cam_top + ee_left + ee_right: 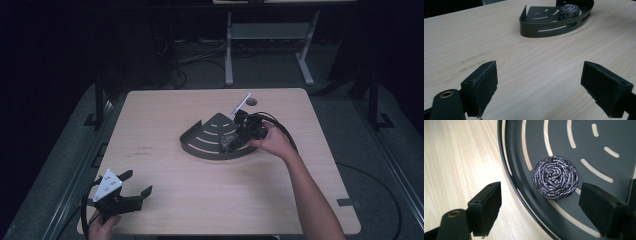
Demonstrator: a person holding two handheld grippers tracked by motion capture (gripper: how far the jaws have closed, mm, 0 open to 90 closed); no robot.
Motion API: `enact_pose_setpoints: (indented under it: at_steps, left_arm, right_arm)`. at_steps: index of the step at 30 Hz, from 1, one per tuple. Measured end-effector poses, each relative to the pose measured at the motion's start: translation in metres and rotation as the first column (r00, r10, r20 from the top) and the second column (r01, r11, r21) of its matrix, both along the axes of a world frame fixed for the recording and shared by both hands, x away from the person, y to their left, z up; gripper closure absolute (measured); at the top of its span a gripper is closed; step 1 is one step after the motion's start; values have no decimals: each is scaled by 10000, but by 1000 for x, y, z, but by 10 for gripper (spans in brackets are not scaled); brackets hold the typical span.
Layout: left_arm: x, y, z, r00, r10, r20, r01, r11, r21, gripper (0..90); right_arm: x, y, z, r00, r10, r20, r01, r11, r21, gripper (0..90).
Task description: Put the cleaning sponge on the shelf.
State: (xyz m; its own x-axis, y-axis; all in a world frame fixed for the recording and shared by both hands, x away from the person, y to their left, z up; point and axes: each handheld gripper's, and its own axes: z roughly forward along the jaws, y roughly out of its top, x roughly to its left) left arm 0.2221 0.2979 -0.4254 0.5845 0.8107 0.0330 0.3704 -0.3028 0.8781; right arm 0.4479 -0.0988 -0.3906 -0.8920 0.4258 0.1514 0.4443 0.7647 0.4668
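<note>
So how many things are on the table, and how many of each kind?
Dark slotted corner tray: 1
Steel wool scrubber: 1
Total on the table: 2 things. The scrubber lies inside the tray.

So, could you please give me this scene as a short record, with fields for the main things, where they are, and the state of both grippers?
surface: light wooden table
holder: dark slotted corner rack, on the table
item: steel wool scrubber, lying inside the rack near its curved wall
right gripper: open, above the rack, jaws on either side of the scrubber, not touching it
left gripper: open, holding nothing, low over bare table near the front left corner
contact: neither gripper holds anything
</note>
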Motion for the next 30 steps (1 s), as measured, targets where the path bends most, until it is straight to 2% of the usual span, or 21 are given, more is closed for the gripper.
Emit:
enact_pose_setpoints:
  at_steps: [12,19,30]
  left_arm:
    - [-1,0,1,10000,23,57,-23,10000,-39,132]
    - [-1,0,1,10000,16,51,-16,10000,-43,132]
    - [-1,0,1,10000,28,45,-28,10000,-12,132]
  right_arm:
    - [-15,-1,6,9995,295,135,-296,9995,75,177]
    - [-23,-6,7,9995,274,125,-276,9995,180,176]
    - [-32,-13,-4,9996,271,-55,-270,9994,195,176]
